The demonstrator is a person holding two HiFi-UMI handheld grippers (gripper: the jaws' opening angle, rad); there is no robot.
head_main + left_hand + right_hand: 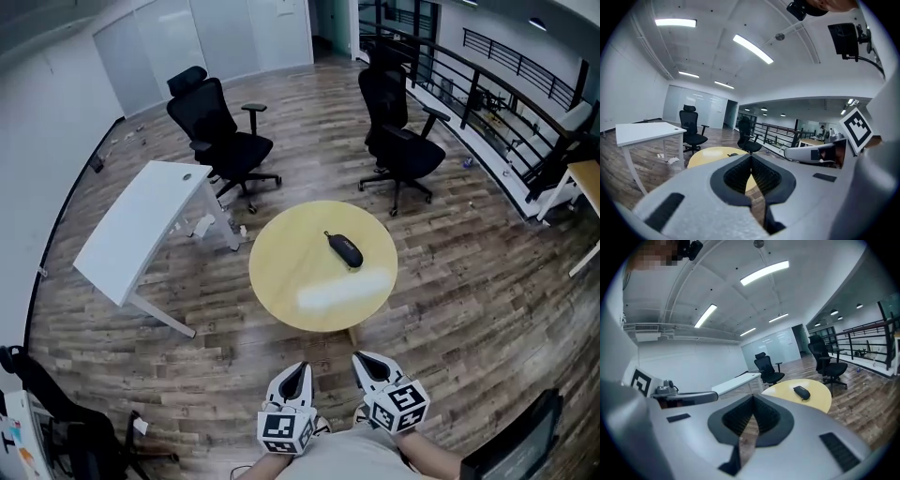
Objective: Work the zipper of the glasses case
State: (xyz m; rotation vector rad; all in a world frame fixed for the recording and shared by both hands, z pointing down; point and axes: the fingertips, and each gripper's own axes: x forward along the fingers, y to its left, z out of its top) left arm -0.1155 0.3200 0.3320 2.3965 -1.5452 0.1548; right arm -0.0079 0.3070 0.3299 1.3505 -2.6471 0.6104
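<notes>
Head view. Both claws are held low and close to the person's body, at the near side of the round yellow desk (286, 281) and well apart from it, tips pointing forward toward its near edge. The left claw (299, 367) and the right claw (362, 359) lie side by side, near each other, each with its marker cube toward the body.

Left gripper view. The left claw's two jaws meet at their tips, with only a narrow slit lower down between the ribbed pads (764, 176); nothing is held. The right claw shows at the right side of this view.

Right gripper view. The right claw's jaws are likewise closed tip to tip on nothing.

Task object. The glasses case (344, 249) lies flat on the desk, slightly right of centre and toward the far edge, its long axis running from far left to near right; neither claw touches it.

Limits of view. The zipper cannot be made out in any view. The hands holding the claws are cut off at the lower edge of the head view. A bright glare patch (342, 295) washes out part of the desk top near the case.
</notes>
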